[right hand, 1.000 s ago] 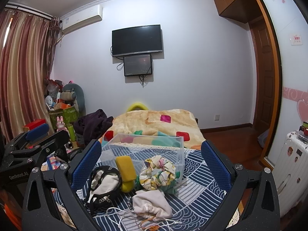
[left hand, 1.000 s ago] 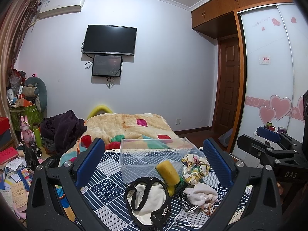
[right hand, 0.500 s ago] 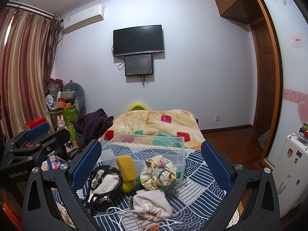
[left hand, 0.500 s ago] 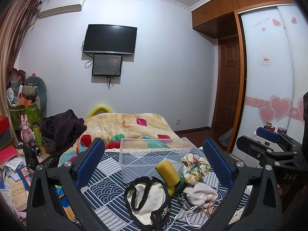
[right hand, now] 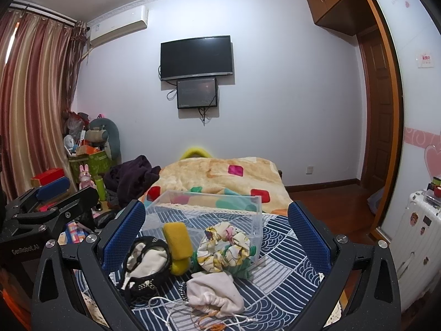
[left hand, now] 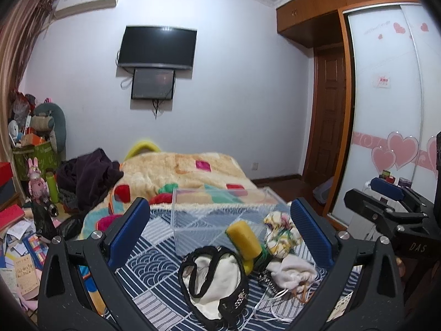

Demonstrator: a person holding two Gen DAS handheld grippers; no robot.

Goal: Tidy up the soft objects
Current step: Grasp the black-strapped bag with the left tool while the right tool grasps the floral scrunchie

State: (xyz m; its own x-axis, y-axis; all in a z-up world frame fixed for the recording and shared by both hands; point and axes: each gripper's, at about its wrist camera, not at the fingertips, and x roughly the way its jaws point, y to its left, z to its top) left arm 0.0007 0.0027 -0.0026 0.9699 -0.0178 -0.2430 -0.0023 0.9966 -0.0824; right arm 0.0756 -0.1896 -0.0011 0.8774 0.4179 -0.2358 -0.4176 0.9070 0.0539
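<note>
A clear plastic box (left hand: 220, 209) (right hand: 209, 209) stands on a blue patterned cloth (left hand: 154, 248). In front of it lie a yellow sponge (left hand: 244, 237) (right hand: 177, 241), a floral scrunchie (left hand: 281, 231) (right hand: 224, 249), a white drawstring pouch (left hand: 289, 274) (right hand: 215, 291) and a black-trimmed cream pouch (left hand: 212, 278) (right hand: 144, 262). My left gripper (left hand: 220, 234) is open and empty, hovering before the pile. My right gripper (right hand: 216, 237) is open and empty too. Each gripper shows at the edge of the other's view.
A bed with a beige patchwork blanket (left hand: 176, 173) lies behind the box. Dark clothes (left hand: 88, 173) are heaped at its left. Clutter and papers (left hand: 19, 234) cover the left floor. A wardrobe (left hand: 386, 110) and a white suitcase (right hand: 416, 231) stand at the right. White cords (right hand: 176, 309) lie near the pouch.
</note>
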